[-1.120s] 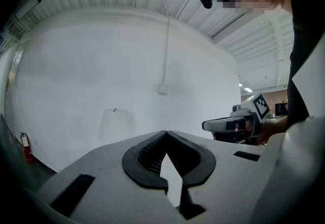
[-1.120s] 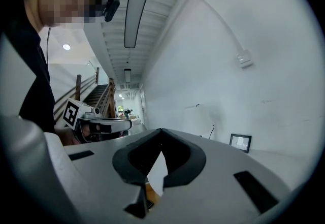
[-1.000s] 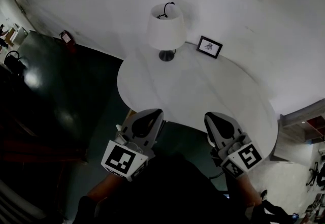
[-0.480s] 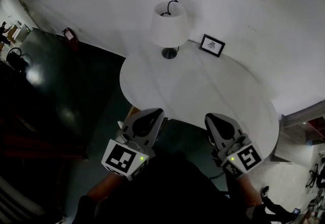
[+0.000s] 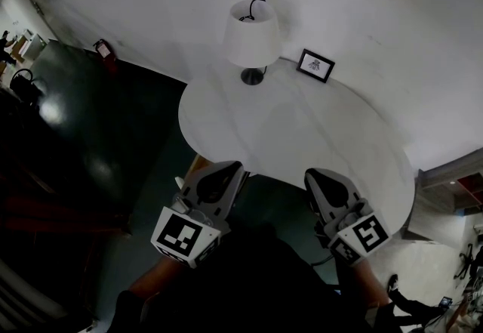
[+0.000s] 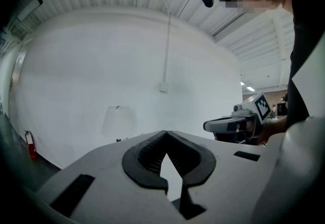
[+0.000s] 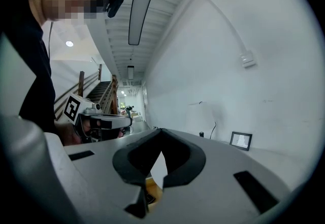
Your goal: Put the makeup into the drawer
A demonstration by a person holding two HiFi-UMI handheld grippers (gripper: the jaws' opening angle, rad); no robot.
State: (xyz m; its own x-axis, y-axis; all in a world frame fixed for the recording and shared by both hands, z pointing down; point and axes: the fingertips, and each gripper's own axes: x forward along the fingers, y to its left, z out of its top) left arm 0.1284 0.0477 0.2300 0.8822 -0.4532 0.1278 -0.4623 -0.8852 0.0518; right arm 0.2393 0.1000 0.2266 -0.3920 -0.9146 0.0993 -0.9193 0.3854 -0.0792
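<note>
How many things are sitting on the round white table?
2: a lamp at the far edge of the table, and a picture frame just right of it. The near edge is partly hidden.

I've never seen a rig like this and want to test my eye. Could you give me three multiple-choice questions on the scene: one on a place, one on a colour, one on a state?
1. In the head view, where is the frame relative to the lamp?
A. left
B. right
C. underneath

2. What colour is the shade?
A. red
B. white
C. green

3. How are the left gripper and the right gripper?
A. both shut, empty
B. both wide open
C. each shut on a bottle

Answers:
1. B, the frame stands to the right of the lamp's base.
2. B, it is as pale as the wall.
3. A, in each gripper view the jaw tips meet with nothing between them.
</note>
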